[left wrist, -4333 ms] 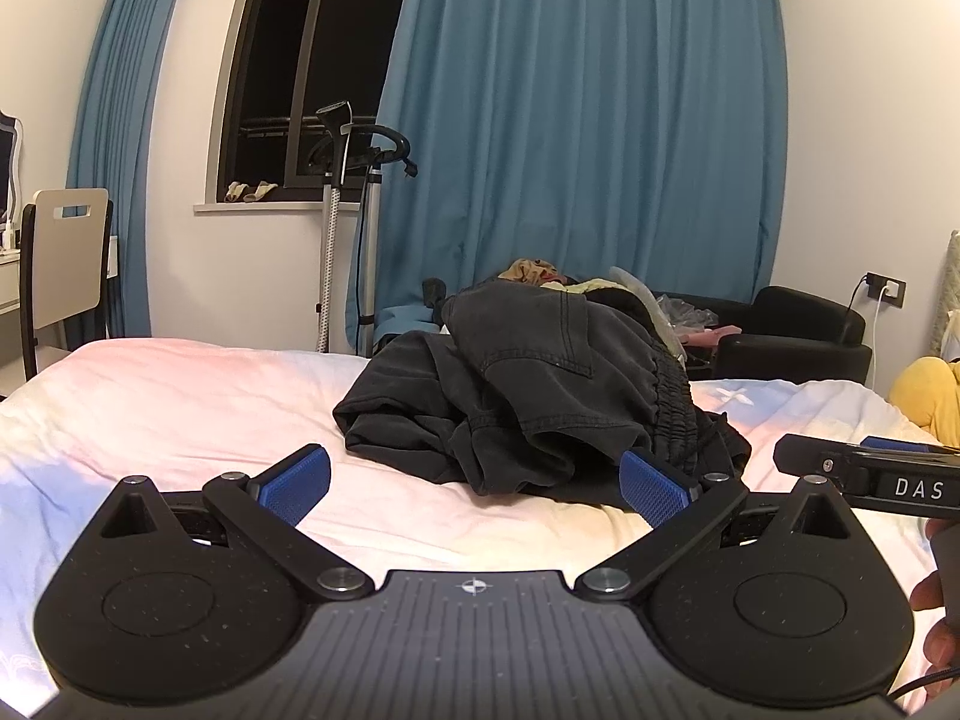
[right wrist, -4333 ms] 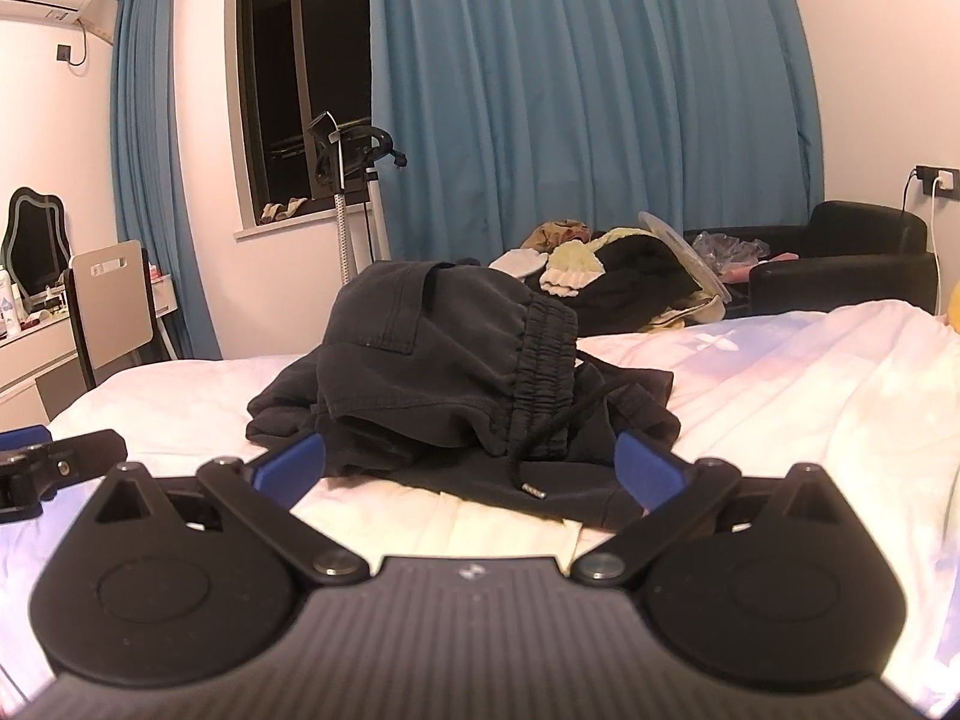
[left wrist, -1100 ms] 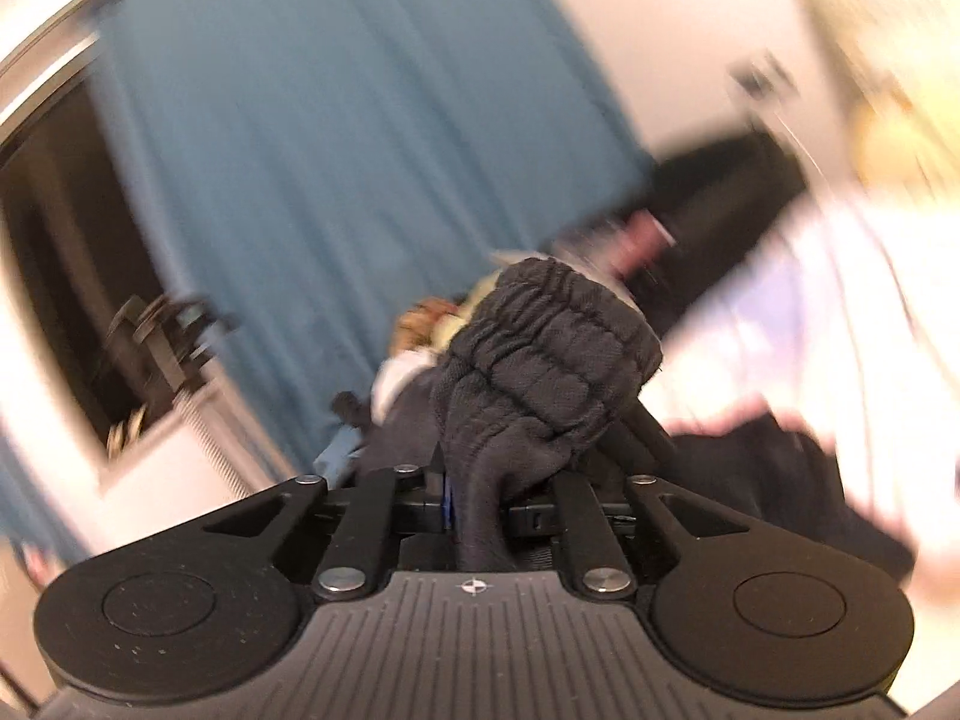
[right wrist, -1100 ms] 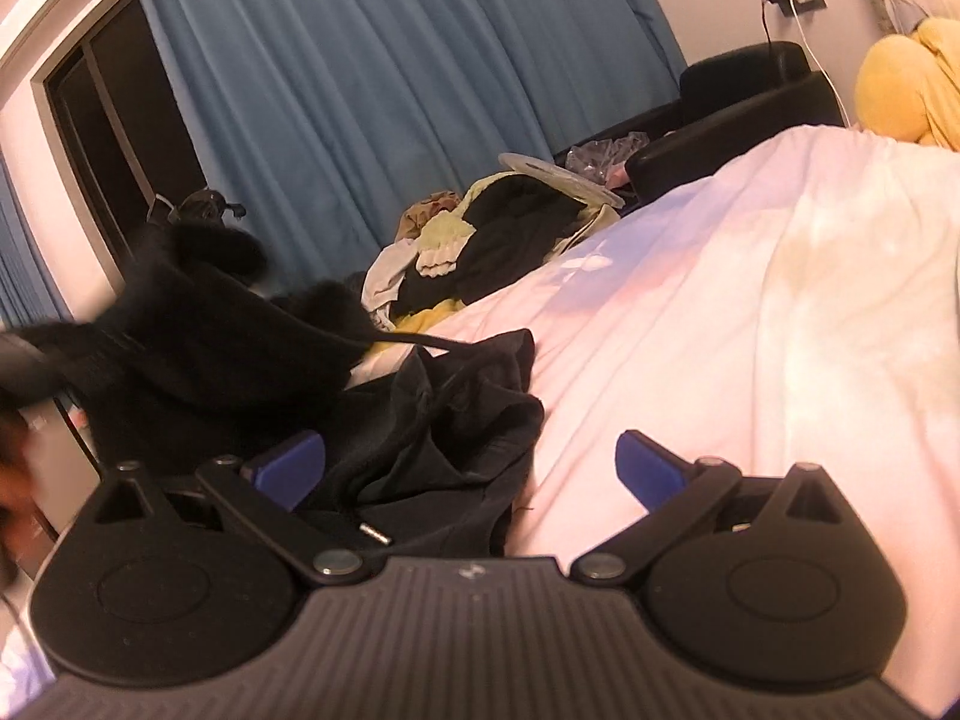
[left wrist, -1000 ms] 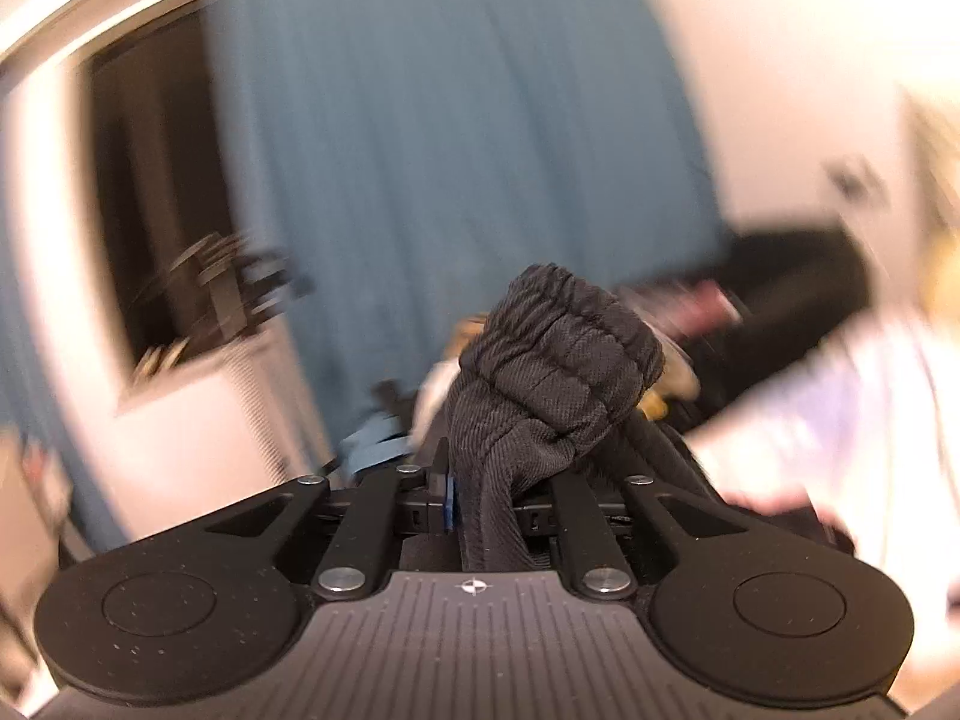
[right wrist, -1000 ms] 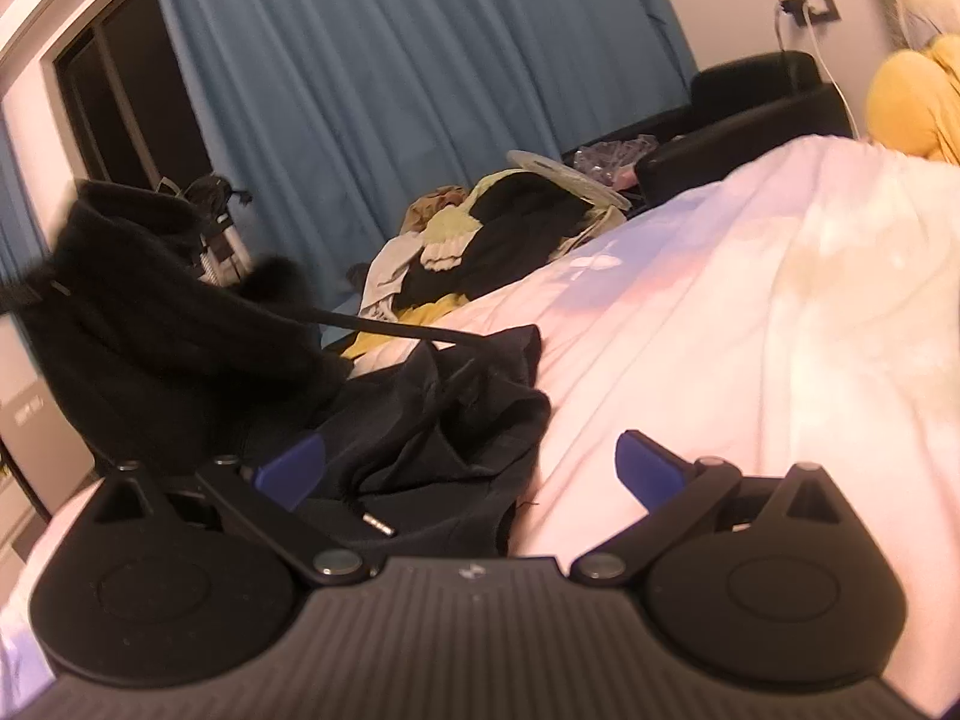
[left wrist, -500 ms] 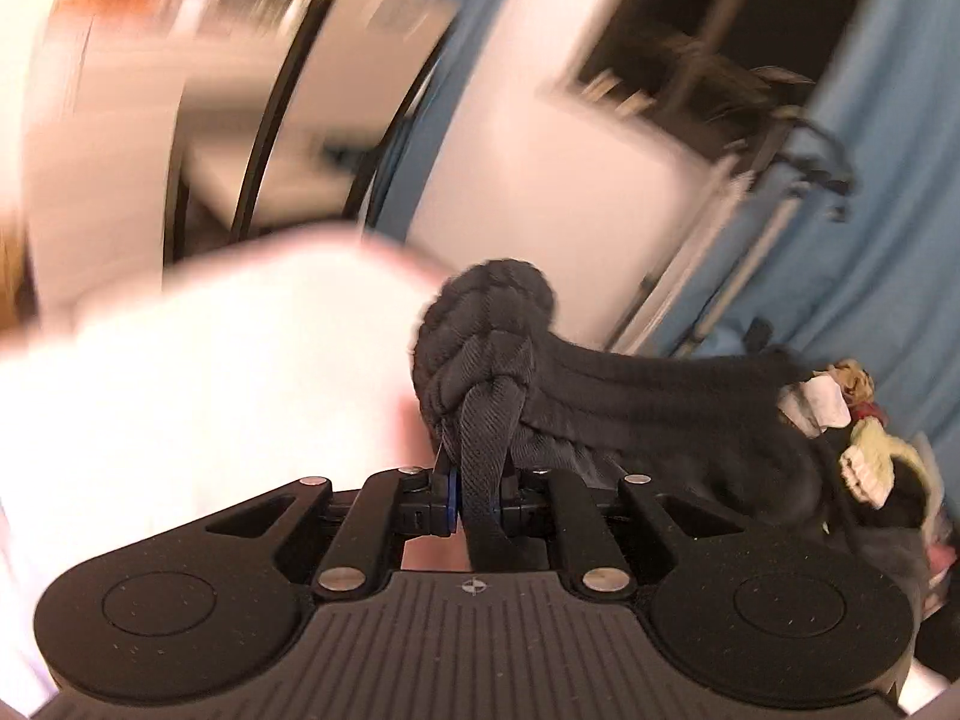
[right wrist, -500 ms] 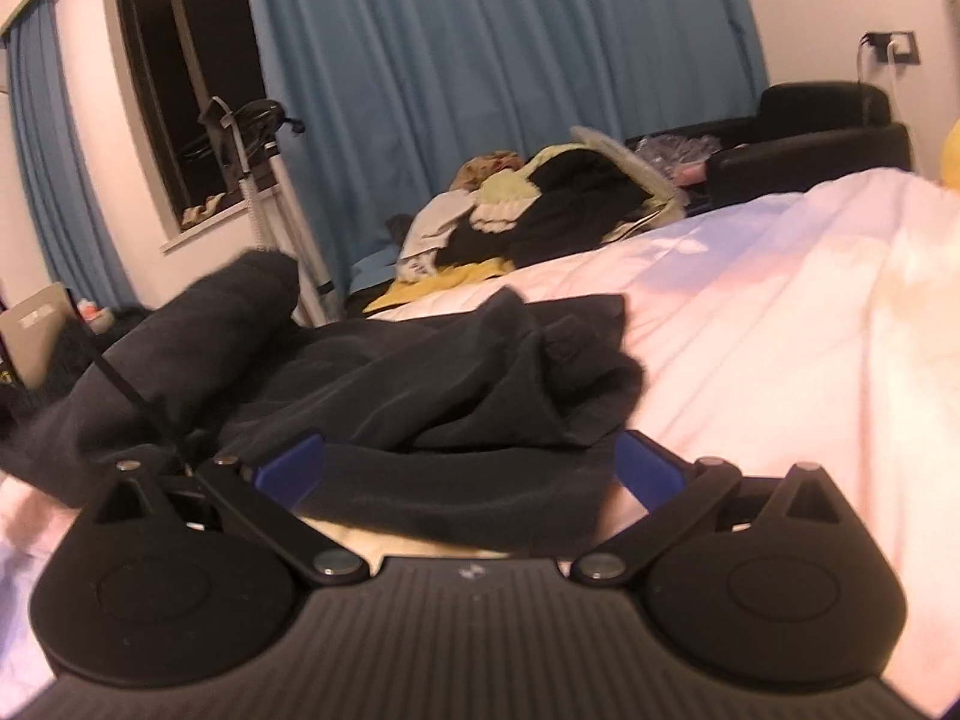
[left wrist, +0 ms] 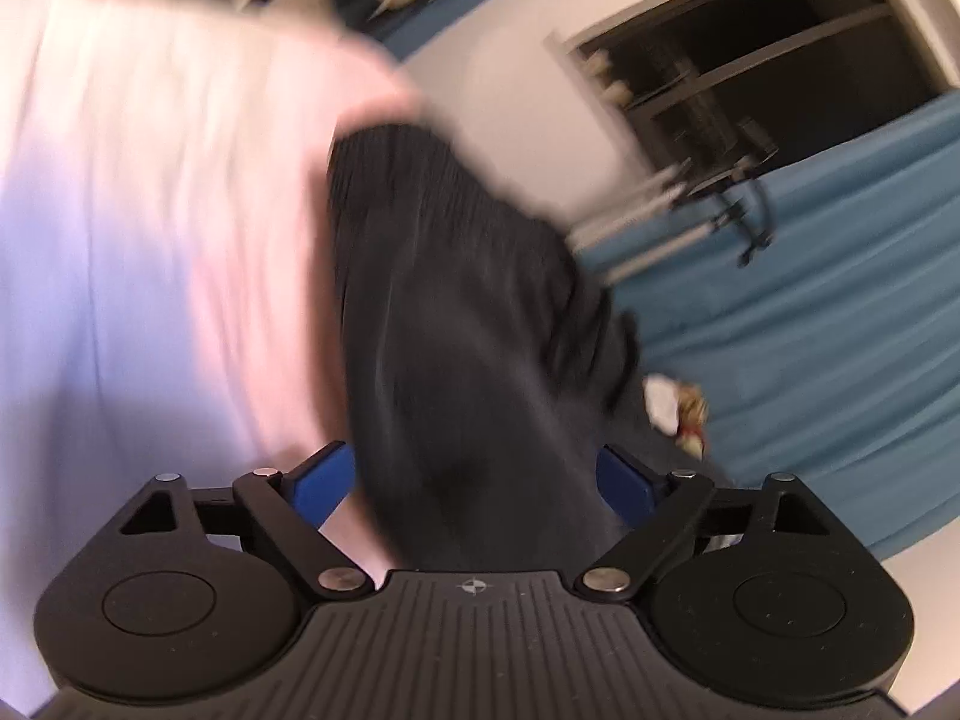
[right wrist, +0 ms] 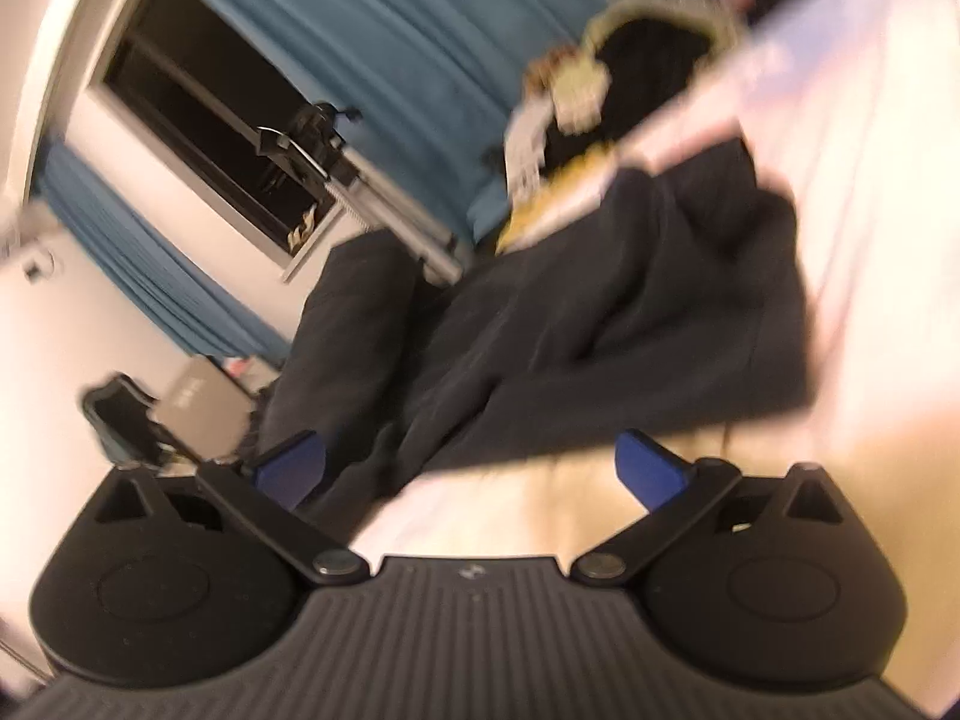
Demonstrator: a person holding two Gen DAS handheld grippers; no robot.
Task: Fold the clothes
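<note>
**Spreading the Garment Flat Before the First Fold**

The left gripper [left wrist: 474, 477] stood spread, its blue pads either side of the black garment [left wrist: 468, 324] without pinching it. The right gripper [right wrist: 471, 468] was likewise spread, at the garment's near edge. The garment lay rumpled on the bed sheet [left wrist: 150, 210]. Beyond the garment hung the blue curtain [left wrist: 840, 330]. Recommended next: pinch two hem corners, then pull taut; motion blur hid the seams.

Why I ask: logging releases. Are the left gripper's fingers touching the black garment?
Cannot tell. In the left wrist view the black garment passes between the fingers of the open left gripper, but motion blur hides any gap or contact.
</note>
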